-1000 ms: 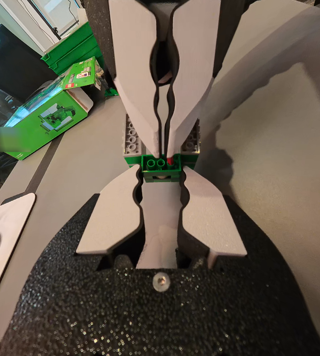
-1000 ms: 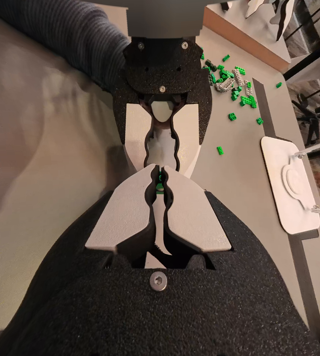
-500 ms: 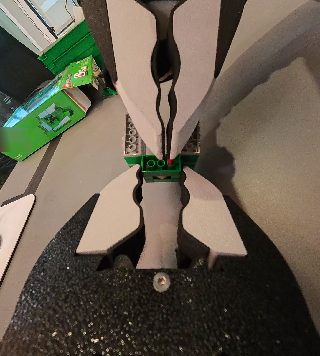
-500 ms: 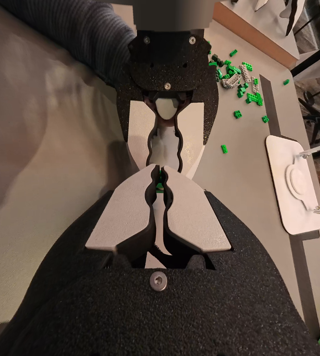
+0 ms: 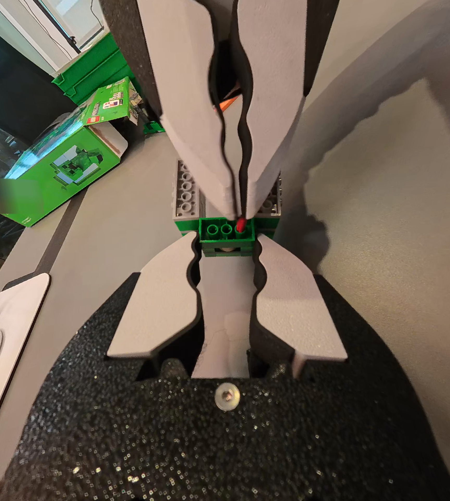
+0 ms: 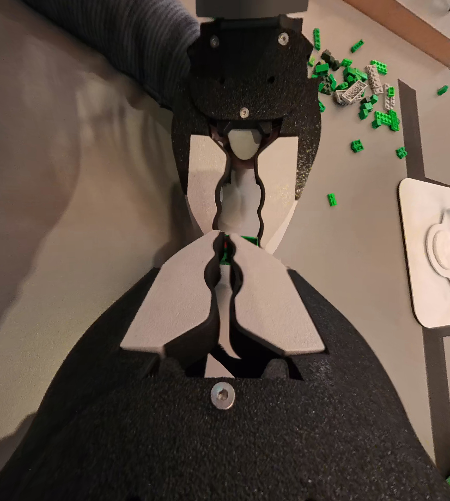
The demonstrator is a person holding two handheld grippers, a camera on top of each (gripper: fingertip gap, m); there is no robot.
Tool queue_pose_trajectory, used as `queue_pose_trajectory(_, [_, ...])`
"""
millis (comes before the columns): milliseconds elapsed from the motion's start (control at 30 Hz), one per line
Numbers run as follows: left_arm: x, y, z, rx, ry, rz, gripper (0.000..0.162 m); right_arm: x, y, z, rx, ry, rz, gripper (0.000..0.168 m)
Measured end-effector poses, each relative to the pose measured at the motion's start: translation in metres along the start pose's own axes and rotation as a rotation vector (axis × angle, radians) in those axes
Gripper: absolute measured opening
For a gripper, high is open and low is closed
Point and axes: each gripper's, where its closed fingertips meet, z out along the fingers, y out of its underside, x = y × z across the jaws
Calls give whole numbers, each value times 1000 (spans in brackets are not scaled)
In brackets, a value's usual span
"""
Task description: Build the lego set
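**Red pin going into green brick**

My right tool (image 5: 237, 214) comes in from above, tips pinched narrow on a small red pin (image 5: 241, 224), its low end at the rightmost tube of the green brick (image 5: 226, 230). My left tool (image 5: 226, 244) is closed on that brick's sides, part of the green & grey lego build (image 5: 184, 202) on the counter (image 5: 126, 206). Farther out: green set box (image 5: 64, 168) on the left, w/ loose bricks (image 6: 354, 84) scattered beyond.
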Motion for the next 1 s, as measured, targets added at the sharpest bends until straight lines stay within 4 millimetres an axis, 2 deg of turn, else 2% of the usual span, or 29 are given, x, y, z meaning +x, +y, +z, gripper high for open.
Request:
queue_pose_trajectory(333, [0,0,-1,-1,-6,12,36,0,-1,1,-39,6,-58,0])
queue_pose_trajectory(867, [0,1,-1,-9,-8,17,36,0,0,2,-17,-12,-7,0])
queue_pose_trajectory(1000, [-9,-1,-4,17,-25,-81,36,10,-7,-4,43,101,-39,4])
